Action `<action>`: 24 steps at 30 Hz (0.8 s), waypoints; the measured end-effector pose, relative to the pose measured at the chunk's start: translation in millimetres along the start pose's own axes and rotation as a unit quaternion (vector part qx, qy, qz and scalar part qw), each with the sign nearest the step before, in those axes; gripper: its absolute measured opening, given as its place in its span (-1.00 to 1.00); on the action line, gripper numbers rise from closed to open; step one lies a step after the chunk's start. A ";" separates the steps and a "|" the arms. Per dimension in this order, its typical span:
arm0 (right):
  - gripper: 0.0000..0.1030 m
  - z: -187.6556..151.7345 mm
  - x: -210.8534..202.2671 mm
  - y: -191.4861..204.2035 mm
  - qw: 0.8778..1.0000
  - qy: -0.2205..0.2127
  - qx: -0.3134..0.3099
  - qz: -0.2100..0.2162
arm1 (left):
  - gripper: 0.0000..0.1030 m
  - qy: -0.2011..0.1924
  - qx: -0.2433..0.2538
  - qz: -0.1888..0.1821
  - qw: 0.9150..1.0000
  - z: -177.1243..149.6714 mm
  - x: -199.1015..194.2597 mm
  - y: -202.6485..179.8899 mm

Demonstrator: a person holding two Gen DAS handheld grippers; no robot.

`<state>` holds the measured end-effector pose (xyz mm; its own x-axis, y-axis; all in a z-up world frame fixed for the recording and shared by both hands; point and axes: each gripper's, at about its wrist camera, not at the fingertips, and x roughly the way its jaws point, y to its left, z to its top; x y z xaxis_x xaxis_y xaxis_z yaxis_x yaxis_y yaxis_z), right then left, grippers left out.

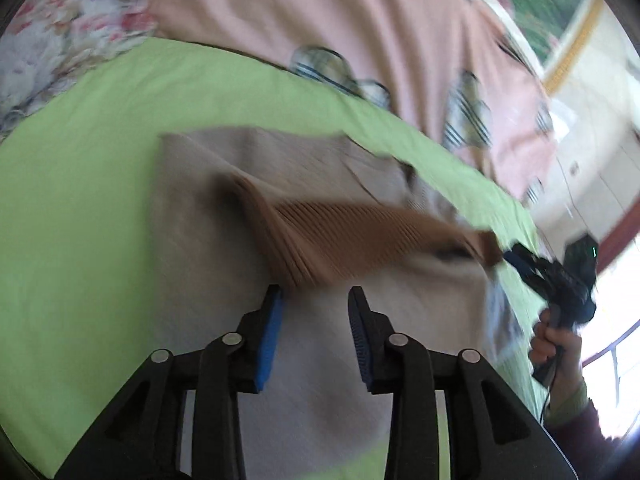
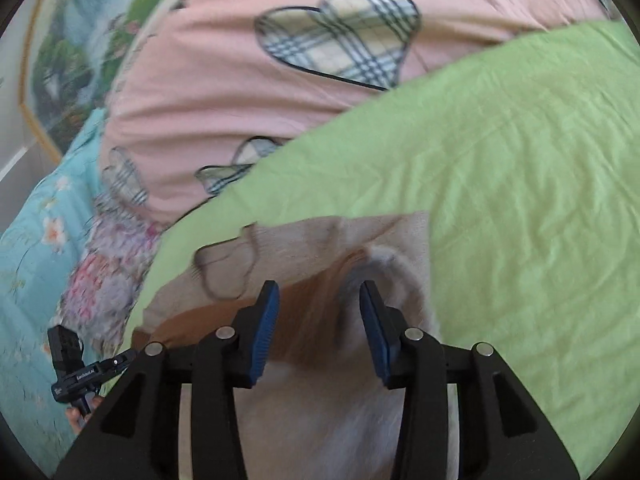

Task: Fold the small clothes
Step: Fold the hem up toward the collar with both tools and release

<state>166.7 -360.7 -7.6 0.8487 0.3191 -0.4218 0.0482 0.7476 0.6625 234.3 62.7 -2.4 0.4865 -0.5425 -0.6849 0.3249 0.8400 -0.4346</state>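
A small beige garment (image 1: 192,216) lies on the green sheet (image 1: 80,208), with a brown ribbed band (image 1: 344,228) lifted in a fold across its middle. My left gripper (image 1: 316,294) hovers just below that band. Its blue pads (image 1: 270,332) stand apart and nothing is pressed between them. At the band's right end a hand (image 1: 556,344) holds my right gripper (image 1: 516,258). In the right wrist view my right gripper (image 2: 319,288) is open over the same garment (image 2: 328,396). The brown band (image 2: 304,320) shows blurred behind the gap, with a heart outline (image 2: 224,264) to its left.
A pink quilt (image 2: 208,80) with plaid hearts is bunched along the far side of the green sheet (image 2: 520,200). Floral fabric (image 2: 104,272) and a teal flowered sheet (image 2: 32,240) lie to the left. My left gripper (image 2: 76,368) shows at the lower left. A framed picture (image 2: 60,72) hangs behind.
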 end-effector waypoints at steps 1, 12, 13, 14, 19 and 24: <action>-0.15 -8.9 4.6 15.9 0.999 0.027 -0.032 0.023 | -0.30 0.015 0.019 -0.009 1.000 -6.6 5.0 -13.1; -0.22 -17.0 112.1 66.4 0.967 0.197 -0.157 0.024 | -0.45 0.074 0.088 0.061 0.992 38.8 88.5 -44.0; -0.23 -6.4 122.5 59.0 0.970 0.193 -0.147 0.020 | -0.45 0.071 0.080 0.073 0.992 46.5 91.0 -37.7; -0.30 0.2 128.3 54.3 0.972 0.188 -0.139 0.020 | -0.45 0.069 0.069 0.081 0.992 56.6 94.1 -27.9; -0.51 39.4 142.0 25.6 0.985 0.106 -0.101 -0.092 | -0.53 0.042 0.002 0.125 0.991 103.6 98.2 27.3; -0.48 54.1 121.5 -2.1 0.993 0.049 -0.019 -0.107 | -0.63 0.003 -0.051 0.118 0.992 109.3 73.2 54.5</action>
<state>298.2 -354.9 -26.8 0.7651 0.2044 -0.6106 0.2006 0.8254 0.5277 376.3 67.6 -12.3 0.5346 -0.3308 -0.7777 0.1178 0.9404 -0.3190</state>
